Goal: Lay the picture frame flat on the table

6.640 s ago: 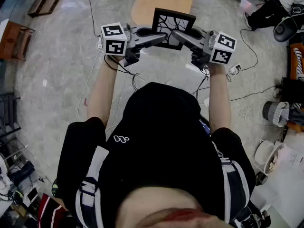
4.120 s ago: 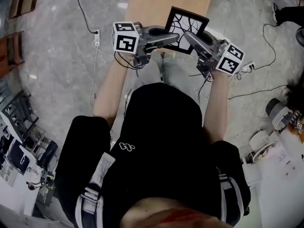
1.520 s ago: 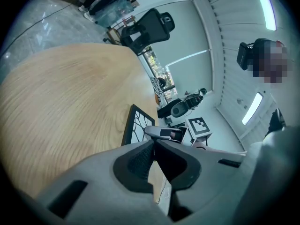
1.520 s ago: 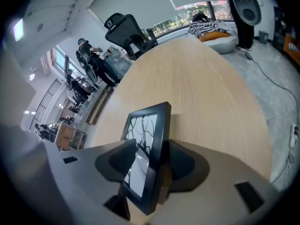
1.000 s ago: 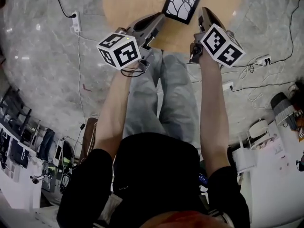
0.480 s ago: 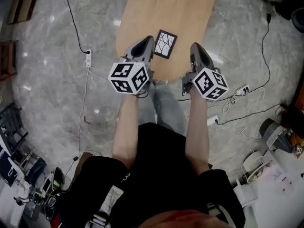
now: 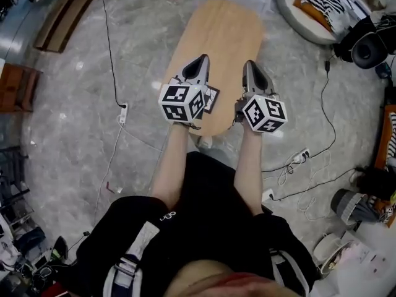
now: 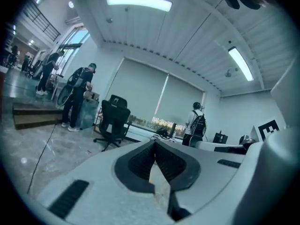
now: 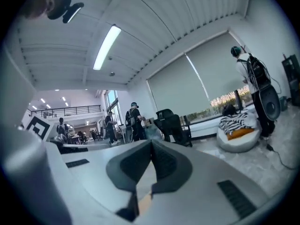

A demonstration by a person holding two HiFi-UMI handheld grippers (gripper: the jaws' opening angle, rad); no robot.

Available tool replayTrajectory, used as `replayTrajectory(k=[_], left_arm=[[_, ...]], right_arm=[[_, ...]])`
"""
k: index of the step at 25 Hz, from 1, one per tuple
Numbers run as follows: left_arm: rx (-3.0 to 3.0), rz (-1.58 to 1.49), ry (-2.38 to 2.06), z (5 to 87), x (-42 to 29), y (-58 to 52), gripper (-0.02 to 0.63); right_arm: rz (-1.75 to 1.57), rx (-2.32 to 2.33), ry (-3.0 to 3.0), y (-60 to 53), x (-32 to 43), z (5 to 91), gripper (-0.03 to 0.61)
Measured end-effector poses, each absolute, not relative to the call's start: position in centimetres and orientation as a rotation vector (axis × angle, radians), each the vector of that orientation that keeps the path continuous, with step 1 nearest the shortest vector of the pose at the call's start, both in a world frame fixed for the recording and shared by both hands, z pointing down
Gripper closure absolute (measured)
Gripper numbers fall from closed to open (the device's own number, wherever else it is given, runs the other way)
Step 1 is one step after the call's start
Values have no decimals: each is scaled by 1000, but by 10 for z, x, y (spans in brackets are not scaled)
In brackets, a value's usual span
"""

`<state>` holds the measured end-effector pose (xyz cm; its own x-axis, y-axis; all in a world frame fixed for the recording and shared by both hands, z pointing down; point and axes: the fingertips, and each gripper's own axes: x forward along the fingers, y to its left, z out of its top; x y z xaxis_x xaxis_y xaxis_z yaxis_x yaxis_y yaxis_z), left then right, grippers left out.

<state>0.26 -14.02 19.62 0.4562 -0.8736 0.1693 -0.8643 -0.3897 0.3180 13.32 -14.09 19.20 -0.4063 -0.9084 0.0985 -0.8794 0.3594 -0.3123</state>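
The black picture frame (image 7: 212, 98) lies flat on the oval wooden table (image 7: 226, 30) near its front edge, mostly hidden under the left gripper's marker cube. My left gripper (image 7: 200, 60) hovers above the table, shut and empty, and points level across the room. In the left gripper view the left gripper (image 8: 154, 146) has its jaws together with nothing between them. My right gripper (image 7: 249, 65) hovers beside it to the right, also shut and empty. The right gripper view shows the right gripper (image 9: 151, 146) with its pads touching. Neither gripper touches the frame.
Cables and a power strip (image 7: 122, 113) trail over the marble floor around the table. A striped bean bag (image 7: 315, 2) sits at the far right. An office chair (image 8: 112, 118) and several standing people are beyond the table. A wooden bench (image 7: 15, 88) stands at the left.
The frame, earlier held upright between both grippers, now lies flat on the table. Both grippers have let go, lifted away and shut. The head view has pulled up and back.
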Motion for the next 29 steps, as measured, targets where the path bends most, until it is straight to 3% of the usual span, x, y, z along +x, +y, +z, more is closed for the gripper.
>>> replayTrajectory(k=[9, 29], left_arm=[[2431, -87, -1573, 150, -8, -140, 605], [2449, -82, -1624, 106, 14, -165, 606]], right_arm=[[-232, -1659, 2614, -142, 115, 145, 568], [-153, -1665, 2627, -160, 143, 105, 568]])
